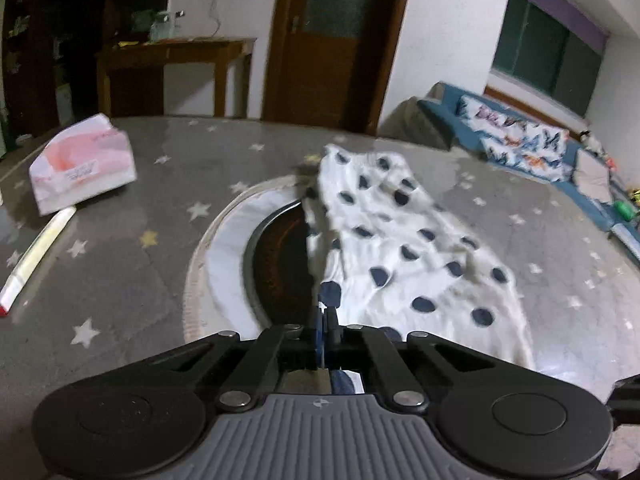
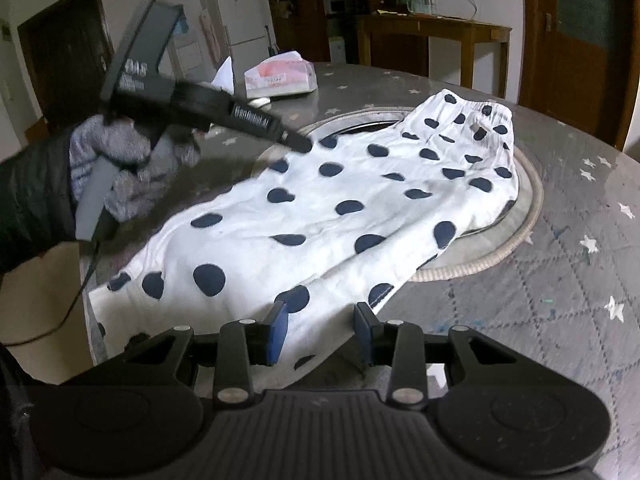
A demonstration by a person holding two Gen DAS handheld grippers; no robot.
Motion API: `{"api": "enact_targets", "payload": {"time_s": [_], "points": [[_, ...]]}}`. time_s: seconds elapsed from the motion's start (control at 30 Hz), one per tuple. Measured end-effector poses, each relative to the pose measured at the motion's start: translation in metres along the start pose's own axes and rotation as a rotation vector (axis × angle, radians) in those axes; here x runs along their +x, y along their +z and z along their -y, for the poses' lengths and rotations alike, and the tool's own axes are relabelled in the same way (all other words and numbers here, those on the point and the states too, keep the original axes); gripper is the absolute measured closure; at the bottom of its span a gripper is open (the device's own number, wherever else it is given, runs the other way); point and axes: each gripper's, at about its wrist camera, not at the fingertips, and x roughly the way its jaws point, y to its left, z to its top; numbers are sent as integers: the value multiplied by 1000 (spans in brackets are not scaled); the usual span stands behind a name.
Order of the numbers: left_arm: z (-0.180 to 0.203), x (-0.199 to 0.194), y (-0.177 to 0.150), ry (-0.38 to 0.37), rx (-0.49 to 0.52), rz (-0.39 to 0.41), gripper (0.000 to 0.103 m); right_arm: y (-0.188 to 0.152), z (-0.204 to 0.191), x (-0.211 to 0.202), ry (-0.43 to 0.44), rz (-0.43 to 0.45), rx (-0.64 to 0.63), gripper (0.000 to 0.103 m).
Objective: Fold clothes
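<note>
Item: dotted garment (image 2: 360, 200), long axis running away from me; left tongs (image 1: 324, 320) clench its edge, right tongs (image 2: 322, 328) gape at its near hem.

White trousers (image 2: 320, 208) with dark navy polka dots, spread mostly flat, wrinkled, across centre of right wrist view. Elastic waistband at upper right of frame, leg end at lower left. In left wrist view, cloth runs from bottom centre toward upper middle, left edge bunched and raised.
</note>
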Motion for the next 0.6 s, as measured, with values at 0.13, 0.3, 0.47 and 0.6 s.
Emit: {"api": "enact_targets", "payload": {"time_s": [0.13, 0.3, 0.47, 0.6], "points": [[-5, 6, -1, 37, -1, -46, 101, 4, 13, -1, -18, 8, 35, 67], [10, -7, 8, 0, 27, -12, 100, 16, 50, 8, -65, 20, 119, 70], [56, -8, 10, -165, 147, -39, 97, 31, 82, 32, -62, 10, 172, 72], [88, 1, 5, -262, 218, -90, 87, 40, 98, 50, -17, 6, 212, 72]]}}
